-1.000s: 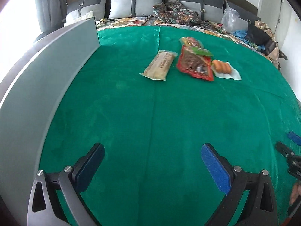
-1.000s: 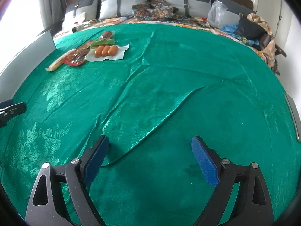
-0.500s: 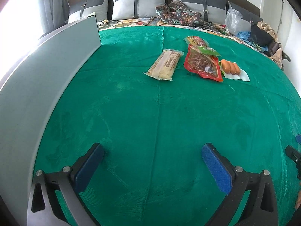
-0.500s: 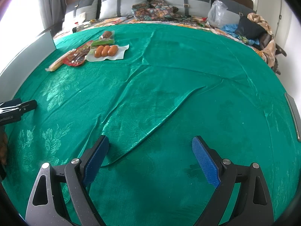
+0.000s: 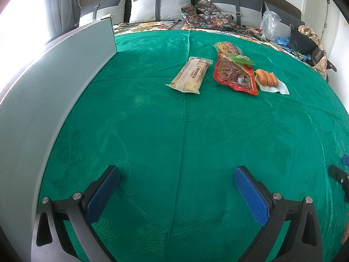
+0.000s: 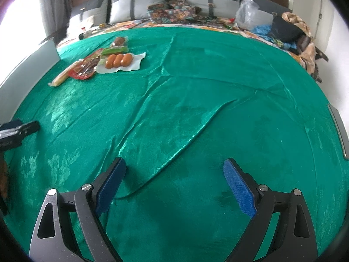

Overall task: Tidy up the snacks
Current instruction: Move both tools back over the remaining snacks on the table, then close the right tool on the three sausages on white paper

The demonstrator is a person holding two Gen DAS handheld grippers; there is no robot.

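Left gripper [image 5: 176, 187] spread wide, empty, low over green cloth [image 5: 185, 135]. Right gripper [image 6: 174, 181] same: spread, nothing between pads, over a wrinkled patch of cloth. Snacks all far ahead of left claw, slightly right of its axis: beige bar pack [image 5: 189, 75] nearest, red pouch [image 5: 234, 74] just right of it, green-topped pack [image 5: 229, 49] behind the pouch and overlapping it, sausages on white sheet [image 5: 269, 81] rightmost, touching the pouch edge. From right claw they sit far ahead-left [image 6: 117, 60]. Grey board [image 5: 43, 91] stands upright along left claw's left side.

Risks, my guess: packs lie flat and thin, so pads may skid over film or pinch cloth instead; overlapping pouch and pack could drag together; loose sausages could roll off the sheet if it's tugged; cloth ridge [image 6: 174, 152] ahead of right claw could snag.

Versus a second ago: left claw view has shifted so snacks sit nearer and more centred; opening unchanged. Right claw barely moved; left gripper's tip at its left edge reaches further in.
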